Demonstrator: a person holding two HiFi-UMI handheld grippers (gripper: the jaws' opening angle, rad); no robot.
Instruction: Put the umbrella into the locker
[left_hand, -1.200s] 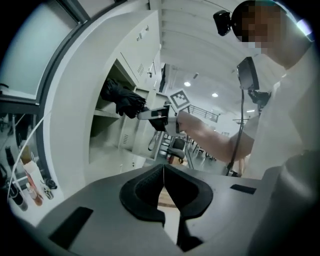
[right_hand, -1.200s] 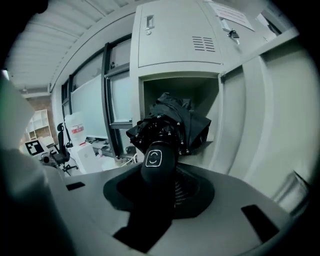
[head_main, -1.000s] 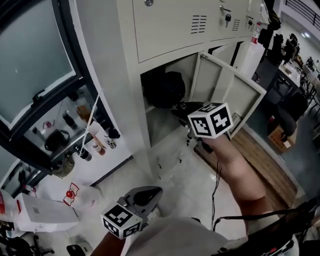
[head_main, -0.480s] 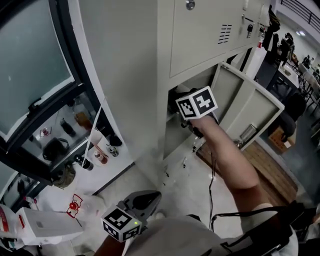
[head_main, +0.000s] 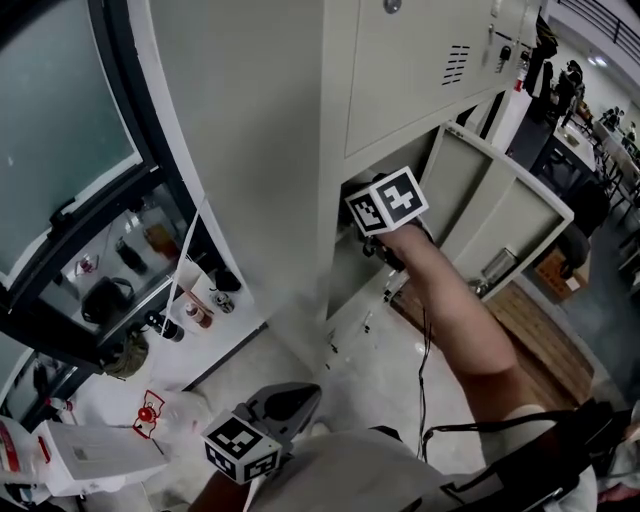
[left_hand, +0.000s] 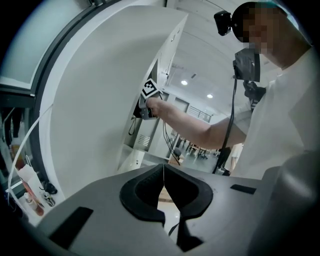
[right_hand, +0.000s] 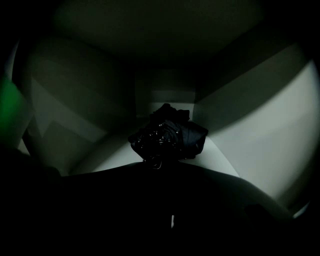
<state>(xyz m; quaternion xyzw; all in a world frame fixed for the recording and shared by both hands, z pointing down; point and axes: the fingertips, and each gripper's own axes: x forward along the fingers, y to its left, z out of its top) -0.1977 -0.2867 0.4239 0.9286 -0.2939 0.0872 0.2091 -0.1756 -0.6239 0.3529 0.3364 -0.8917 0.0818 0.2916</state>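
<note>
Right tongs (right_hand: 165, 175), deep inside the cream metal locker (head_main: 420, 70), are opening around the black folded umbrella (right_hand: 170, 135) to leave it there; left tongs (left_hand: 163, 172) wait clenched, empty.

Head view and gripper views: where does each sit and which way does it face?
Head view: head-worn, looks steeply down at the locker; right forearm and left gripper show.
Left gripper view: on the left gripper, jaws shut; faces the person's torso and the locker.
Right gripper view: on the right gripper, inside the dark locker; faces the umbrella, its end at the opening jaws.
Shared: head and left gripper views show the right forearm.
</note>
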